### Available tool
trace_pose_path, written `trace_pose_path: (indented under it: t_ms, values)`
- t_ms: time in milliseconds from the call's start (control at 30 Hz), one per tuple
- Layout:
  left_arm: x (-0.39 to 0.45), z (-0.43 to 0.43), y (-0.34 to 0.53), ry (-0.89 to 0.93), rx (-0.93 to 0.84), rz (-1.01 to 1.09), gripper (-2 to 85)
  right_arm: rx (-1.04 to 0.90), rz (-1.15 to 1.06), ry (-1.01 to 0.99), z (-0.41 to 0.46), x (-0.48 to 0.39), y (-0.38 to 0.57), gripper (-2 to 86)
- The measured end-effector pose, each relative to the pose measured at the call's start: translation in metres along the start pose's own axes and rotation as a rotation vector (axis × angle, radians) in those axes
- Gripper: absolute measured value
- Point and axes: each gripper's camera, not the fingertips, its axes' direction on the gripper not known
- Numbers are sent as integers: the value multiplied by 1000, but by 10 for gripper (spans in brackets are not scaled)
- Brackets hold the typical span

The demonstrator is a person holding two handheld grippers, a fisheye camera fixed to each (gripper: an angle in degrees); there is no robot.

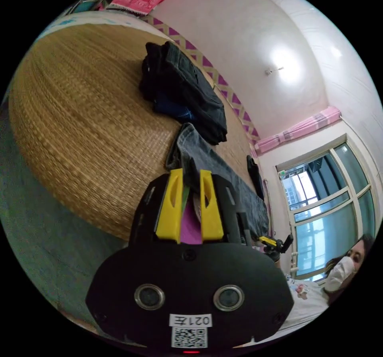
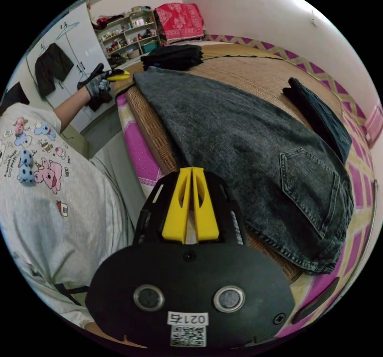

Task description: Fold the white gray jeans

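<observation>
In the left gripper view, the left tongs (image 1: 189,175) sit at the near end of the gray jeans (image 1: 223,173), at what looks like the leg hem; the yellow jaws stand a little apart with denim running up to them, but I cannot tell whether they actually pinch the cloth. The jeans stretch away from these tongs along the edge of a bed covered by a woven mat (image 1: 79,114). Beyond the tongs, farther across the mat, rests a pile of dark folded clothes (image 1: 179,90). In the right gripper view, the right tongs (image 2: 192,177) are clenched with nothing between the jaws, hovering just off the bed edge beside the waist end of the jeans, back pocket up. Far ahead of them, a gloved hand holds the left tongs at the leg end. To fold well, each pair of tongs likely needs a firm pinch through both layers, then the leg end should be carried evenly over toward the waist, keeping edges aligned.
</observation>
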Motion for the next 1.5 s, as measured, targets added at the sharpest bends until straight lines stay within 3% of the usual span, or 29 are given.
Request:
trace_pose_path:
  t_ms: [233,533,733,933,1000,1167,1367,1500]
  values:
    - [-8,54,27,53,-11,-176,126,82,49,-48,-18,4,22,-5]
    - [-10,124,74,131,134,-279,18,166,111,-67,-44,18,58,-5]
    - [61,142,108,85,200,-73,-2,238,190,-24,-79,39,101,-5]
    - [230,185,165,14,206,360,-3,327,320,50,-119,74,161,-5]
    - [310,227,208,-15,154,581,-3,365,368,53,-130,86,181,-5]
    - [427,371,318,-33,-72,914,-2,442,454,40,-148,108,225,-5]
    - [437,583,451,-206,-456,1038,-2,435,495,30,-147,119,257,-4]
    - [438,585,477,-135,-346,1014,-1,425,507,41,-150,123,270,0]
